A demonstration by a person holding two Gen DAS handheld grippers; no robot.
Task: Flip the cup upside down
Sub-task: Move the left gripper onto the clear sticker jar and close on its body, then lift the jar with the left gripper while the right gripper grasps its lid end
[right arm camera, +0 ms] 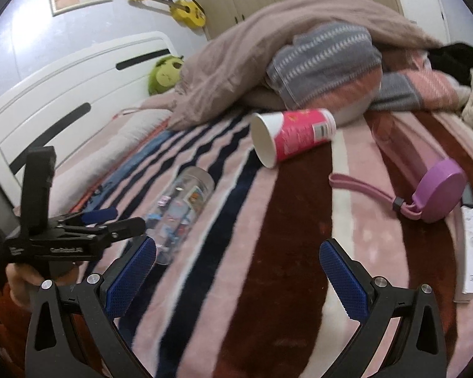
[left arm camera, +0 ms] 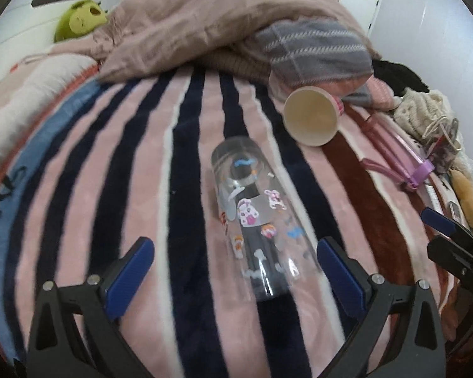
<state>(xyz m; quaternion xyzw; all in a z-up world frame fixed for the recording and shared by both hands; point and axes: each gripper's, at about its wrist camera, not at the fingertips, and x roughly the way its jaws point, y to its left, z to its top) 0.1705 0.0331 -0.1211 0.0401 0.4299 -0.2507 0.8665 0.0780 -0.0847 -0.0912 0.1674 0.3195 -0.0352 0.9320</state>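
A clear sticker-covered cup [left arm camera: 258,220] lies on its side on the striped blanket [left arm camera: 110,189]. My left gripper [left arm camera: 233,267] is open, its blue pads on either side of the cup's near end, not touching. The cup also shows in the right wrist view [right arm camera: 179,211], left of centre. A pink and white paper cup [right arm camera: 291,135] lies on its side farther back, mouth toward me; it also shows in the left wrist view [left arm camera: 312,118]. My right gripper [right arm camera: 236,271] is open and empty over the blanket. The left gripper [right arm camera: 110,220] shows at the left there.
A heap of bedding [right arm camera: 299,47] lies behind the cups. A purple-lidded bottle with a strap [right arm camera: 432,189] lies at the right, a white box [right arm camera: 471,249] beside it. A green plush toy [right arm camera: 165,74] sits by the white headboard [right arm camera: 63,94].
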